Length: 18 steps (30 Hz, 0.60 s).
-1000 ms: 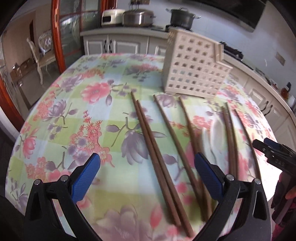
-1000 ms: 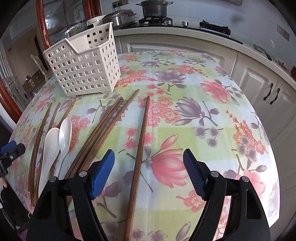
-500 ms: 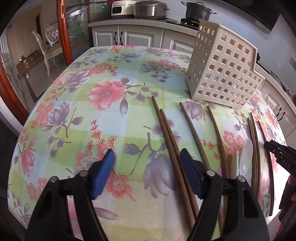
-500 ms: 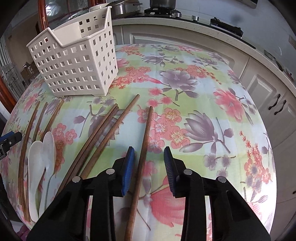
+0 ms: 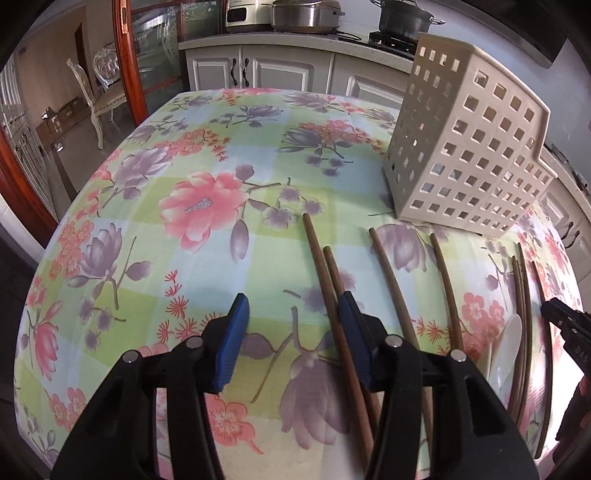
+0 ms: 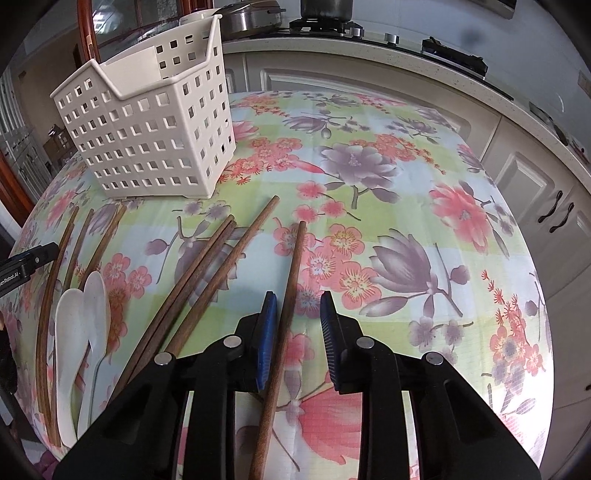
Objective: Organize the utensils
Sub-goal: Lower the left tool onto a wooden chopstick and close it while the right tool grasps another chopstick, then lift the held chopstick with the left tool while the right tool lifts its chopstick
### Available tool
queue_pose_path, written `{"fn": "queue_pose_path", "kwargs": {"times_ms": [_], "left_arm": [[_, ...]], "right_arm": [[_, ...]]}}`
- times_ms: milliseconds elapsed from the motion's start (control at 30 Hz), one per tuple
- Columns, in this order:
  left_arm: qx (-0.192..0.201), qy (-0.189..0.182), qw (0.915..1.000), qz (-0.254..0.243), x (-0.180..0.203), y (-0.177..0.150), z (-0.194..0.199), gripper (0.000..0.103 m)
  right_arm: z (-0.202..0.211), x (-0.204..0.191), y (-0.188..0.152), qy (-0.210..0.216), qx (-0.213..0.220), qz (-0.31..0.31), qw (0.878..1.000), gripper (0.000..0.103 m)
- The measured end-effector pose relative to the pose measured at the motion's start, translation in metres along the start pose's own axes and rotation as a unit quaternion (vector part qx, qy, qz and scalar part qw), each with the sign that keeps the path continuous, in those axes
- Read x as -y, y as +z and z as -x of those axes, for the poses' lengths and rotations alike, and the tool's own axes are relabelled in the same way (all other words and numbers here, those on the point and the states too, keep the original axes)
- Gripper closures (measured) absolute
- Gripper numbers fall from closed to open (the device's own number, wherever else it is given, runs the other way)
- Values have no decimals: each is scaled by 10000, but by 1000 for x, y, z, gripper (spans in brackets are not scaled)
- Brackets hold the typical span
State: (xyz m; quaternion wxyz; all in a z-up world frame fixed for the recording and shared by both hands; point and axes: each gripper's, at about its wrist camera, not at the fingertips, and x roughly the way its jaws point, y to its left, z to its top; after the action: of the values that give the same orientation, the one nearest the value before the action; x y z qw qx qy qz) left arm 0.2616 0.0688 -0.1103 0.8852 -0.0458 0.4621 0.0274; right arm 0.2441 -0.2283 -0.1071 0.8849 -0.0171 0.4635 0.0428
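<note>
Several brown wooden chopsticks lie side by side on the flowered tablecloth (image 5: 155, 236). My left gripper (image 5: 291, 325) hangs low over the leftmost pair; its jaws are closing. The outermost chopstick (image 5: 317, 258) lies just inside the right pad, and bare cloth fills the gap to the left pad. My right gripper (image 6: 298, 328) straddles the single rightmost chopstick (image 6: 295, 266). Its jaws are closing too, with a gap still showing beside the right pad. Two white spoons (image 6: 85, 321) lie among the middle chopsticks. The white perforated basket (image 6: 147, 140) stands upright at the far side.
The round table's edge drops off close behind both grippers. White kitchen cabinets (image 6: 524, 177) and a counter with pots (image 5: 303, 14) curve around the far side. A chair (image 5: 99, 96) stands past a wood-framed glass door on the left.
Both pairs of jaws have narrowed a lot. My left gripper has slid left, from over the middle chopsticks to the leftmost pair. My right gripper moved in over the single chopstick, then held still.
</note>
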Motion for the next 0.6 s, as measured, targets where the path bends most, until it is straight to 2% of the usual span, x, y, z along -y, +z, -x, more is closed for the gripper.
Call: {"fn": "queue_pose_path", "kwargs": {"times_ms": [67, 133, 267, 333, 433, 533, 600], "left_arm": [[-8, 41, 10000, -57, 1, 1, -1, 54], [20, 257, 9995, -193, 6, 1, -3, 65], [5, 270, 9993, -256, 12, 7, -6, 71], [6, 283, 9991, -328, 17, 10, -8, 80], [35, 283, 9980, -567, 28, 9, -9, 95], [118, 339, 9971, -673, 31, 7, -9, 95], [128, 197, 9979, -605, 27, 7, -8, 96]], "right_arm": [[-1, -1, 1, -2, -14, 55, 10000, 78], [-2, -2, 4, 1, -40, 99, 9999, 78], [-4, -6, 10, -101, -96, 219, 9997, 78], [-6, -7, 12, -122, -98, 268, 9995, 80], [-5, -7, 11, 14, -83, 290, 9995, 89], [-5, -9, 9, -19, -36, 328, 9995, 93], [-4, -8, 8, 8, -17, 295, 9996, 93]]}}
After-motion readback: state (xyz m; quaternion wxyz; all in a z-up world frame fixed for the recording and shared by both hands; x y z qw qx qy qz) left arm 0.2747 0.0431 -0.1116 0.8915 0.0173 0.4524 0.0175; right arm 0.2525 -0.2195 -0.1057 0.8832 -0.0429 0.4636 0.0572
